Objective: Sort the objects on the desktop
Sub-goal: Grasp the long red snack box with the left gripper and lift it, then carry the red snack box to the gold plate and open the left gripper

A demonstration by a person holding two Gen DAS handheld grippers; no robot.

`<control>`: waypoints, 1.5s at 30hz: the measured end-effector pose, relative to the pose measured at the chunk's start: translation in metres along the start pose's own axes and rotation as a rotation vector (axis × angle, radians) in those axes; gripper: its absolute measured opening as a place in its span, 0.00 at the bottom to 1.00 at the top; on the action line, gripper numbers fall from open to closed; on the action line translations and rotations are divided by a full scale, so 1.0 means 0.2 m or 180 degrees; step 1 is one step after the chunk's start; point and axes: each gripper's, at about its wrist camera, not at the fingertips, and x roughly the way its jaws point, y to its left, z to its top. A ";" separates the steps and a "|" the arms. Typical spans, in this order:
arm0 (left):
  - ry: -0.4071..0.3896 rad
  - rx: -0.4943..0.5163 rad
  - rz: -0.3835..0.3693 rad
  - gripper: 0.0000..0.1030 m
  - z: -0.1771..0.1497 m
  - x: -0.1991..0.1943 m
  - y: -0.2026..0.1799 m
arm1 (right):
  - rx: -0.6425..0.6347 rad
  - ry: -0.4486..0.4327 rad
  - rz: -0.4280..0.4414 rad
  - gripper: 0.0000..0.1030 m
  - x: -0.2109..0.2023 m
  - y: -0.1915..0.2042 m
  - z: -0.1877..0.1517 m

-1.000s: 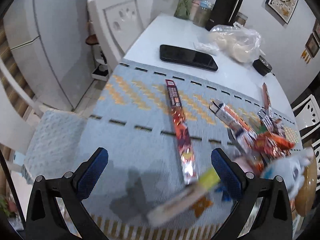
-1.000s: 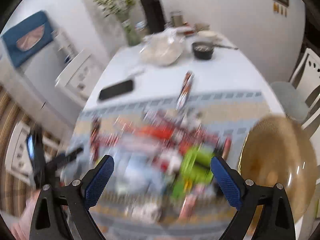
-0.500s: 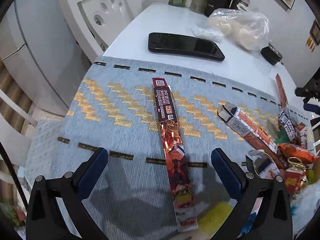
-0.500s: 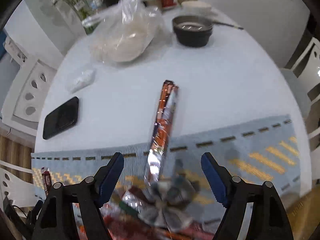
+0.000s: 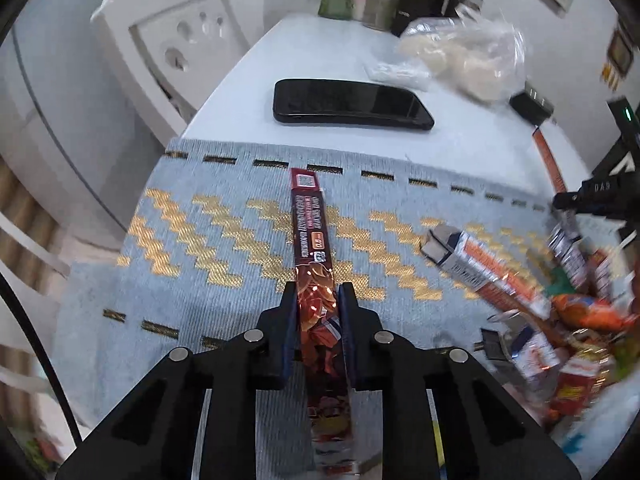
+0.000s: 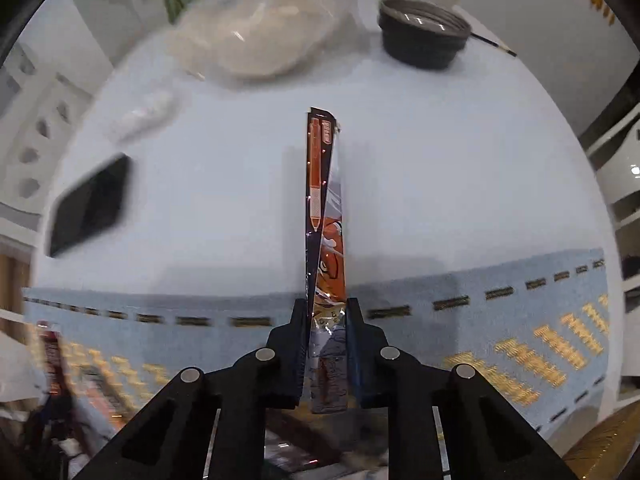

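A long dark red pen box (image 5: 310, 220) lies lengthwise on the blue and gold placemat (image 5: 200, 240). My left gripper (image 5: 318, 296) is closing down on its near half, and the pads press both sides. In the right wrist view a slim orange and dark pen packet (image 6: 320, 184) stretches away over the white tabletop (image 6: 440, 160). My right gripper (image 6: 326, 308) is closing on the packet's near end, which is pinched between the pads. The left wrist view shows that packet (image 5: 548, 160) and the right tool's black body at the right edge.
A black phone (image 5: 352, 106) and a clear plastic bag (image 5: 468, 60) lie beyond the placemat. Several snack packets and boxes (image 5: 560, 320) are piled at the right. A dark bowl (image 6: 424, 36) sits far back. A white chair (image 5: 172, 40) stands at the table's left.
Both grippers went from wide open to closed, the left on the red box, the right on the orange packet. The right gripper swung from over the snack pile toward the table's far side.
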 end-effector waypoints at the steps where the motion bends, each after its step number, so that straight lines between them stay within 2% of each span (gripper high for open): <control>1: -0.0018 -0.0051 -0.0054 0.15 0.00 -0.02 0.02 | 0.0003 -0.0091 0.0112 0.17 -0.06 0.00 0.00; 8: -0.0213 -0.0132 -0.0214 0.15 -0.01 -0.27 0.04 | 0.0105 -0.0623 0.0731 0.17 -0.51 0.02 -0.03; 11: -0.0337 -0.0103 -0.0276 0.15 -0.02 -0.43 0.02 | 0.0158 -0.0779 0.0889 0.17 -0.74 -0.01 -0.15; 15: -0.0494 0.0012 -0.0358 0.15 -0.08 -0.69 -0.05 | 0.0234 -0.0935 0.0980 0.17 -0.95 -0.09 -0.36; 17: -0.0545 0.0082 -0.0391 0.15 -0.10 -0.78 -0.10 | 0.0276 -0.0987 0.0929 0.17 -1.05 -0.14 -0.47; 21: -0.0604 0.0235 -0.0665 0.15 -0.19 -0.94 -0.26 | 0.0582 -0.1064 0.0804 0.17 -1.20 -0.37 -0.73; 22: -0.0606 0.0279 -0.0711 0.15 -0.20 -0.96 -0.31 | 0.0703 -0.1061 0.0756 0.17 -1.22 -0.46 -0.81; 25: -0.0536 0.0486 -0.0857 0.15 -0.27 -0.98 -0.50 | 0.1241 -0.0867 0.0842 0.17 -1.21 -0.75 -1.01; 32: -0.0218 0.0813 -0.1337 0.15 -0.46 -0.95 -1.04 | 0.1921 -0.0507 0.0656 0.17 -1.11 -1.25 -1.30; 36: -0.0030 0.0910 -0.1618 0.15 -0.54 -0.89 -1.35 | 0.1957 -0.0341 0.0440 0.17 -1.09 -1.38 -1.37; 39: 0.0102 0.0990 -0.1723 0.15 -0.60 -0.82 -1.54 | 0.1882 -0.0206 0.0303 0.17 -1.06 -1.48 -1.42; 42: 0.0167 0.0982 -0.1781 0.16 -0.61 -0.74 -1.70 | 0.1846 -0.0113 0.0386 0.17 -1.02 -1.56 -1.43; 43: 0.0220 0.0948 -0.1827 0.19 -0.61 -0.71 -1.74 | 0.1825 -0.0100 0.0406 0.17 -1.02 -1.57 -1.43; 44: 0.0346 0.0884 -0.1885 0.28 -0.60 -0.66 -1.78 | 0.1807 -0.0079 0.0439 0.20 -1.00 -1.58 -1.42; 45: 0.0457 0.0831 -0.1950 0.29 -0.58 -0.63 -1.78 | 0.1790 -0.0060 0.0486 0.31 -1.00 -1.60 -1.43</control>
